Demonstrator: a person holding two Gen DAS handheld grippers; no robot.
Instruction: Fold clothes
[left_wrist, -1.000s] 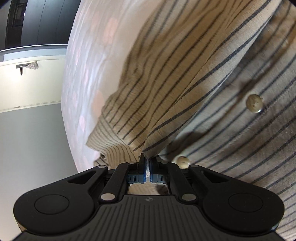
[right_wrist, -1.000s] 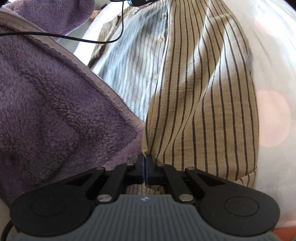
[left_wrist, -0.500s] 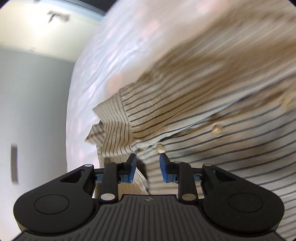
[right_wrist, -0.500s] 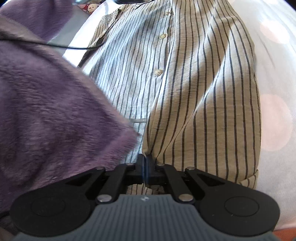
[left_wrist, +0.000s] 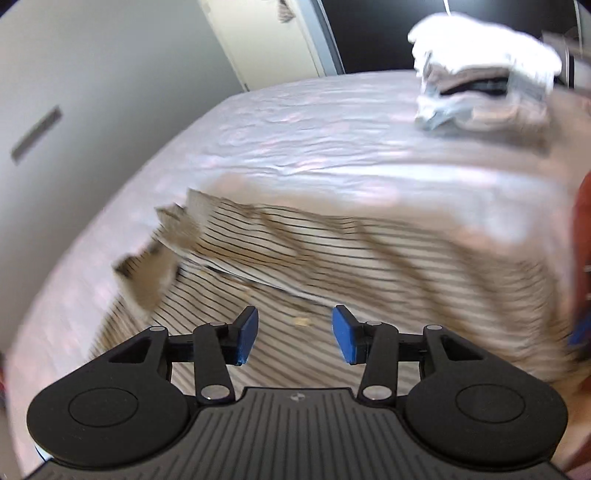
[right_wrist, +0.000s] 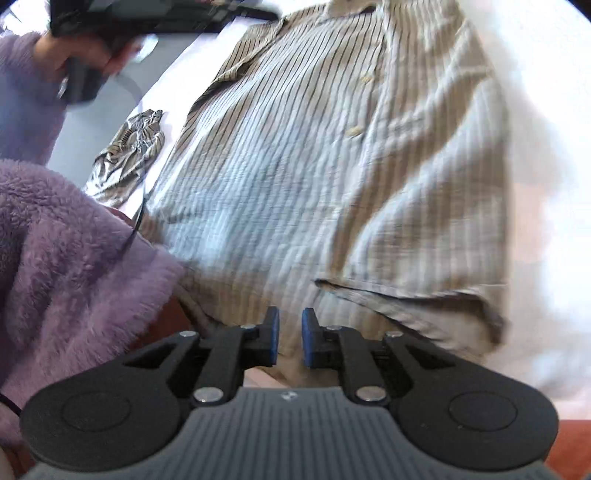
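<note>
A beige shirt with thin dark stripes (left_wrist: 332, 266) lies spread on the bed, collar at the left in the left wrist view. My left gripper (left_wrist: 294, 338) hangs above it, wide open and empty. In the right wrist view the same striped shirt (right_wrist: 332, 166) runs away from me, buttons down its front and one side folded over along the right. My right gripper (right_wrist: 287, 341) is open a little, with nothing between its blue pads (right_wrist: 309, 341), just above the shirt's near hem. The left gripper (right_wrist: 110, 26) shows at top left, held by a hand.
The bed has a white sheet with pale pink dots (left_wrist: 314, 147). A stack of folded clothes (left_wrist: 484, 92) sits at its far right corner. A fluffy purple sleeve (right_wrist: 66, 258) fills the left of the right wrist view, and a crumpled striped cloth (right_wrist: 129, 155) lies beside the shirt. A white wall and door stand behind.
Both grippers let go of the shirt: the left opened half a second ago and has pulled back and up; the right has just opened. The shirt now lies flat on the bed.
</note>
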